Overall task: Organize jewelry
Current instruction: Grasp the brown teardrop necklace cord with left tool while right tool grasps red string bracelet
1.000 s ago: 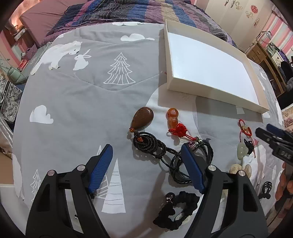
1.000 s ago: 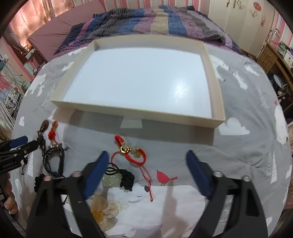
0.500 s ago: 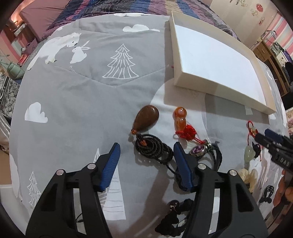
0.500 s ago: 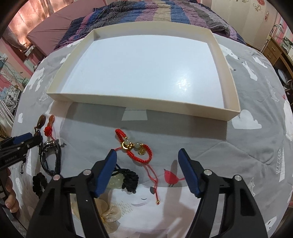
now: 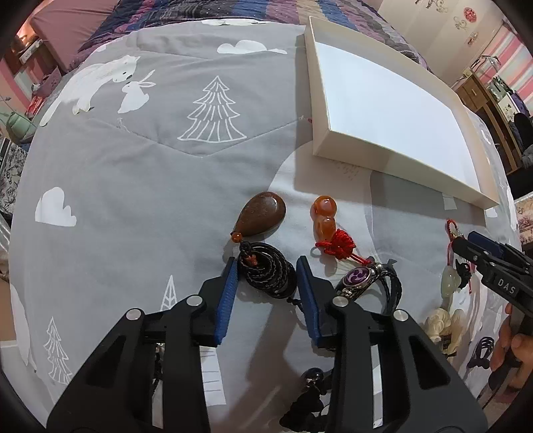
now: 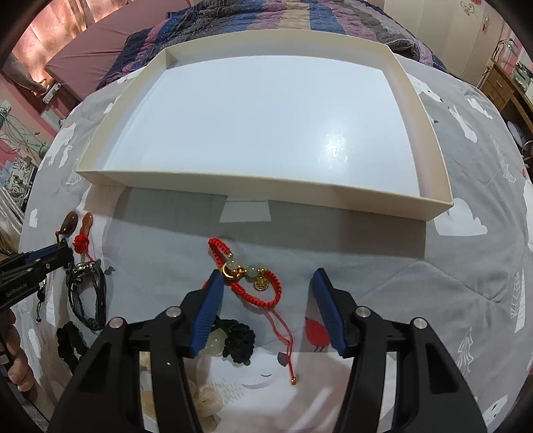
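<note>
My left gripper is open, its blue fingers on either side of the coiled black cord of a brown teardrop pendant. An orange gourd charm with a red knot lies to the right, then a black bracelet with a purple medallion. My right gripper is open over a red cord bracelet with gold and jade beads; its left finger touches the bracelet's edge. A pale jade pendant on black cord lies under that finger. The white tray beyond holds nothing.
A cream flower-shaped piece and a black braided piece lie near the bed's front edge. The grey printed quilt covers the bed. A striped blanket lies behind the tray, wooden furniture at the right.
Both grippers moved forward and down. The left one narrowed around the black cord coil. The right one came over the red bracelet and narrowed a little.
</note>
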`<control>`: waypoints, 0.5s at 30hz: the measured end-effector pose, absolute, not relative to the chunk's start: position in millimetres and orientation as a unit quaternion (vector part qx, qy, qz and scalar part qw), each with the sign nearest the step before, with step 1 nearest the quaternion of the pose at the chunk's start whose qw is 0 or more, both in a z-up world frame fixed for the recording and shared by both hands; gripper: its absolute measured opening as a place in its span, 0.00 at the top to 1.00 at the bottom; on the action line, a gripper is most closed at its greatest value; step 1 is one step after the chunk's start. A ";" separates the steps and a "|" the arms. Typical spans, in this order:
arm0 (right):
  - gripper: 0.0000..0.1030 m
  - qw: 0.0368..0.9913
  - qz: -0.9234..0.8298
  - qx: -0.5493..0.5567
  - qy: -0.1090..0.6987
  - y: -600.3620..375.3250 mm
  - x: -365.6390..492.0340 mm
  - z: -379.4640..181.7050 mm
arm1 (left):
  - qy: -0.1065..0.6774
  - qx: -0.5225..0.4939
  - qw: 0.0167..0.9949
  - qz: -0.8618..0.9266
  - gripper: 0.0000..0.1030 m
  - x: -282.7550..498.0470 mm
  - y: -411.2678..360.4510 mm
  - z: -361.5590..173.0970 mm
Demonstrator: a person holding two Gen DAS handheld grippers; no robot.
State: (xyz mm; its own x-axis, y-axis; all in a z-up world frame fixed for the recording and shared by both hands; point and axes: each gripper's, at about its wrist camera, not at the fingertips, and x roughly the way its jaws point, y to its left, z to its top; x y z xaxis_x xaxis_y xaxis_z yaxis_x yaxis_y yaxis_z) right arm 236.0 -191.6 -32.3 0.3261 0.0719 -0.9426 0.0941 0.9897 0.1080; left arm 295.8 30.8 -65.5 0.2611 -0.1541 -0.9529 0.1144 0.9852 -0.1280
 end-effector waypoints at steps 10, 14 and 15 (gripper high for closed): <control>0.70 0.823 -0.024 0.065 0.563 -195.7 228.0 -32.6 | 0.601 -0.012 0.794 -0.090 0.73 287.7 36.4 -63.8; 0.86 0.829 -0.026 0.061 0.556 -200.1 225.5 -32.3 | 0.599 -0.007 0.796 -0.091 0.74 285.3 34.0 -62.8; 0.89 0.830 -0.025 0.058 0.555 -200.2 225.8 -32.1 | 0.598 -0.006 0.796 -0.091 0.75 285.5 33.8 -62.3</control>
